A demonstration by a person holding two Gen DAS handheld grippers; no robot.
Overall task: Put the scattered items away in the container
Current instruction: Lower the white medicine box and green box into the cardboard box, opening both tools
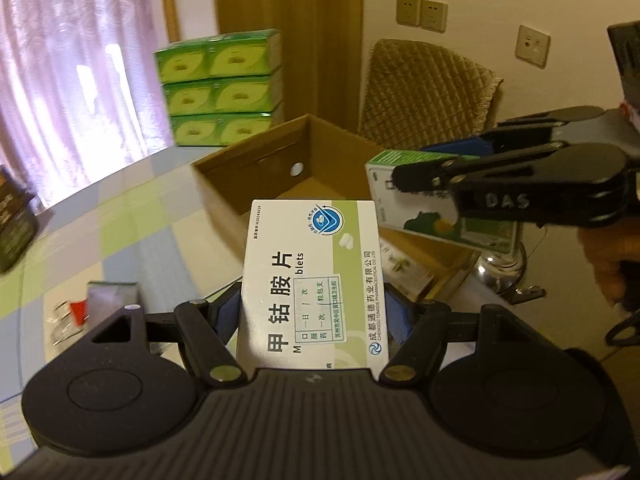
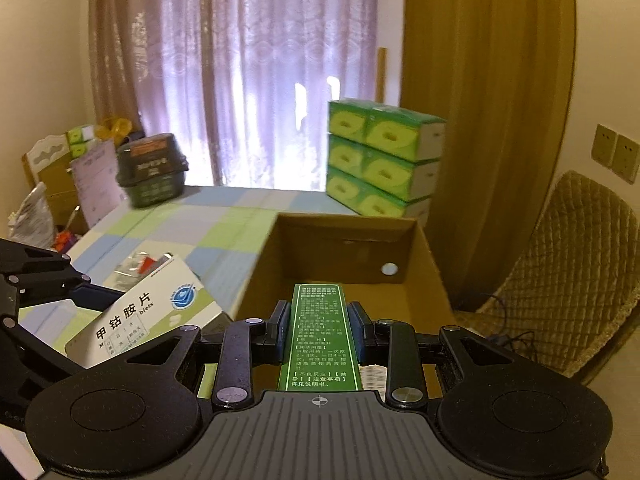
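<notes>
While the left wrist view shows a hand (image 1: 608, 264) behind the right gripper (image 1: 404, 178) and a shiny metal base on the floor, only the right wrist view takes in the dark basket (image 2: 152, 172) at the far end of the table and the clutter beyond it. Both views show the open cardboard box (image 1: 256, 168), brown and plain with a round hole in its far wall, and the stacked green tissue packs (image 2: 380, 160). The left gripper (image 1: 312, 300) is clenched on a flat white pill box (image 1: 312, 280) with green trim, held upright just short of the cardboard box's near wall. The right gripper clamps a narrow green medicine box (image 2: 320, 336) by its sides, over the cardboard box's opening. A checked, glossy cloth covers the table (image 1: 120, 224); a crinkled clear wrapper (image 1: 76, 312) lies on it to the left. A quilted chair (image 2: 576, 264) stands beyond.
</notes>
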